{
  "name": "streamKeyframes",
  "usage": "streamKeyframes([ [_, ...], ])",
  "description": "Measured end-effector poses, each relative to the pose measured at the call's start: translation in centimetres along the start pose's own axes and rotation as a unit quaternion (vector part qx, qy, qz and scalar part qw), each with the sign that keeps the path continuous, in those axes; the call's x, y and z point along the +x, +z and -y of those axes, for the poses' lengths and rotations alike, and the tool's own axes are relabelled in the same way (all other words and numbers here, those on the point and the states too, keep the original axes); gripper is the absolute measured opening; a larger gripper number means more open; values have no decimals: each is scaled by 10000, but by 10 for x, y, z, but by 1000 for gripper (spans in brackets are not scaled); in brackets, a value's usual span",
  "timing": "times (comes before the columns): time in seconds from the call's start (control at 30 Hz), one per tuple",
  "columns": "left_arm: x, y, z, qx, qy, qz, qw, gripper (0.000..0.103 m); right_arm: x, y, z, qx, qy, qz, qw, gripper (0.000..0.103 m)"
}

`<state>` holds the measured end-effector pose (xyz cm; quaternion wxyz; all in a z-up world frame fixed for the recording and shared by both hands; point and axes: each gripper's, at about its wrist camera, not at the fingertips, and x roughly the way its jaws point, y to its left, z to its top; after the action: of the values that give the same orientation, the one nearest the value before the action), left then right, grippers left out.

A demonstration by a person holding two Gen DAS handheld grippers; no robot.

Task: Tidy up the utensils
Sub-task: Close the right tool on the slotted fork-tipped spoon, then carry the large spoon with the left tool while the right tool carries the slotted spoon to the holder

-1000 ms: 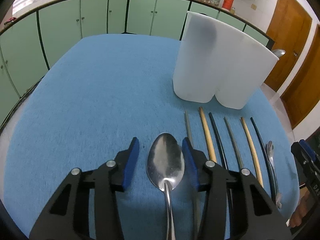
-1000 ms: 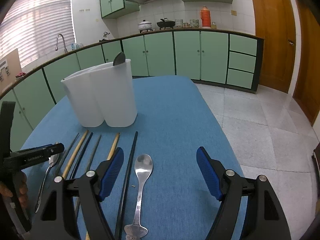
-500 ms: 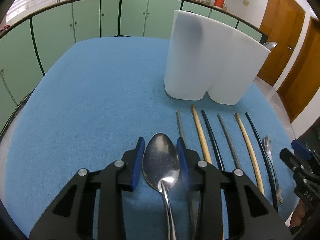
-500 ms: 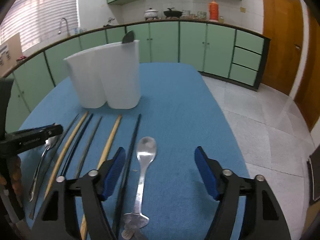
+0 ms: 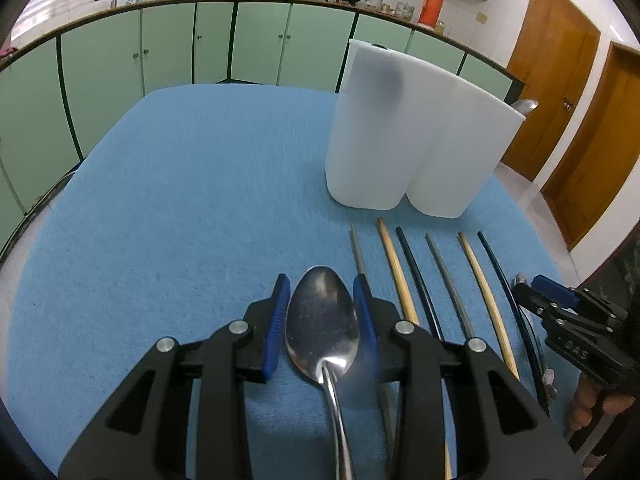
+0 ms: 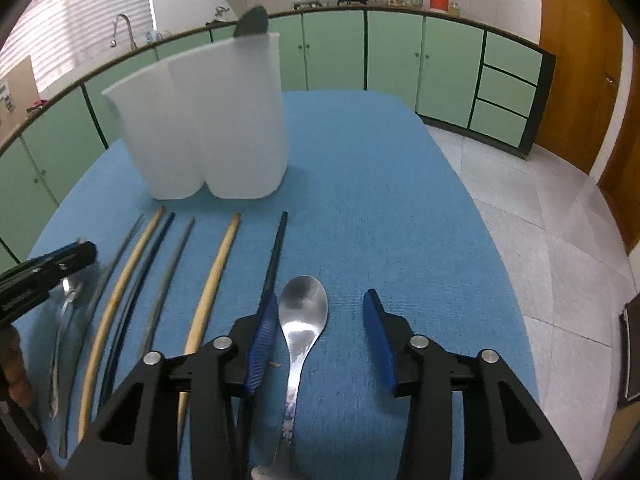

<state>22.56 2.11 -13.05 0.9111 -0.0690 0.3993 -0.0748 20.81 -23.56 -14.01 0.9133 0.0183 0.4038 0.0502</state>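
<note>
My left gripper (image 5: pixel 321 312) is shut on the bowl of a large steel spoon (image 5: pixel 322 328), held low over the blue table. My right gripper (image 6: pixel 318 330) is open, its jaws either side of a smaller steel spoon (image 6: pixel 302 320) that lies on the cloth. Several chopsticks (image 5: pixel 436 280) lie side by side in front of a white two-compartment holder (image 5: pixel 412 136). The holder also shows in the right wrist view (image 6: pixel 208 120), with a dark utensil end (image 6: pixel 252 22) sticking out of it. The chopsticks (image 6: pixel 212 292) lie left of my right gripper.
The blue cloth covers a round table (image 5: pixel 180 200) whose right edge (image 6: pixel 500 264) drops to a tiled floor. My right gripper shows at the left wrist view's right edge (image 5: pixel 560 320). Green cabinets (image 5: pixel 160 60) stand behind.
My left gripper has closed on the large spoon's bowl. My right gripper has come lower and forward, so the small spoon now sits between its open jaws.
</note>
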Motion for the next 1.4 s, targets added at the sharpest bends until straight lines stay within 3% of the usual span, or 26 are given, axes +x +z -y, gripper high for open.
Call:
streamKeyframes([
  [0.2,-2,0,-3,-26,-54,54,10000,31,0,-1,-10,-186,-207,-7,9996,43],
  [0.33,-4,-1,-3,-40,-58,87,9999,32,0,-1,-16,-258,-153,-28,9995,27],
  [0.5,-10,-2,-4,-43,-46,154,9999,32,-3,-2,-17,-209,-176,28,9996,26],
  [0.93,-42,0,10,44,-241,691,9973,32,-72,-8,-10,-89,278,1132,9931,26],
  [1.4,-80,3,21,98,-415,1413,9890,31,-121,7,-3,-19,487,1829,9819,26],
])
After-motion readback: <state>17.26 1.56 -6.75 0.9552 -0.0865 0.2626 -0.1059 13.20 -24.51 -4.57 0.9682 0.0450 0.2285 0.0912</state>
